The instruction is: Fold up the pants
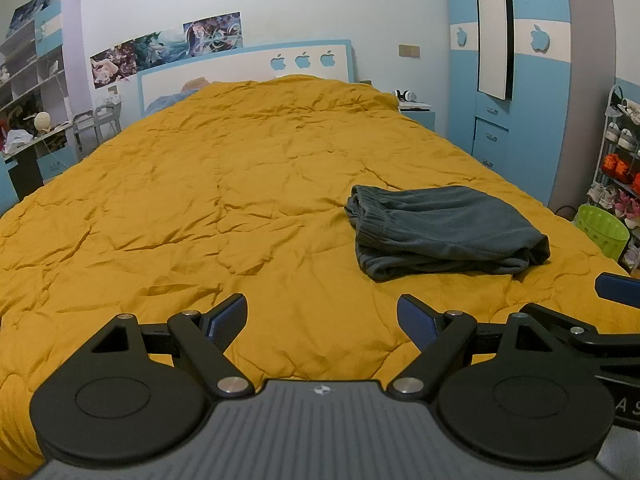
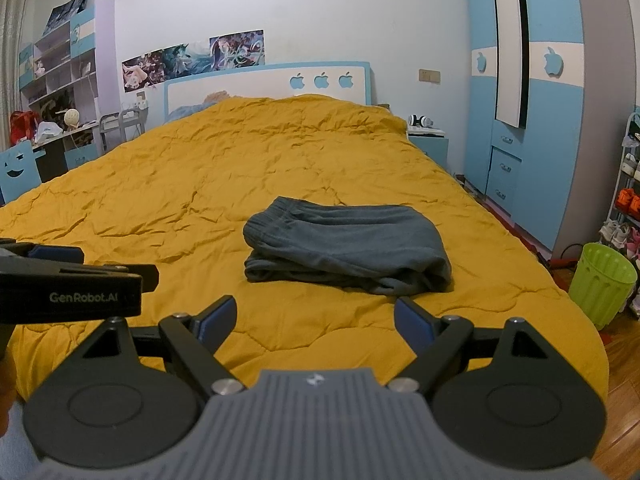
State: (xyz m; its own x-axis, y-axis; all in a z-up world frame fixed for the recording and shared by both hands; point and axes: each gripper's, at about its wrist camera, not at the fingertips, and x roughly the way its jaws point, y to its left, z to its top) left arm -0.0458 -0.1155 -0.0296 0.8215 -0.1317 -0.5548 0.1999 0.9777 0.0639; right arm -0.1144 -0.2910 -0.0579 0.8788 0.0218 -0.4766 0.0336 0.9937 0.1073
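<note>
Above the near edge of the bed, left gripper (image 1: 322, 322) and right gripper (image 2: 314, 320) are held side by side, jaws spread wide, nothing pinched. Dark grey pants (image 2: 346, 250) are seen folded into a compact stack on the mustard quilt (image 2: 192, 184), ahead of the right gripper and clear of both. Green bin (image 2: 602, 282) is seen on the floor at the right.

home bedroom | bed (image 2: 160, 184) | wardrobe (image 2: 552, 128) | shoe rack (image 2: 628, 184)

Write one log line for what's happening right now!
dark grey folded pants: lying on yellow quilt | left gripper: open, empty | right gripper: open, empty
</note>
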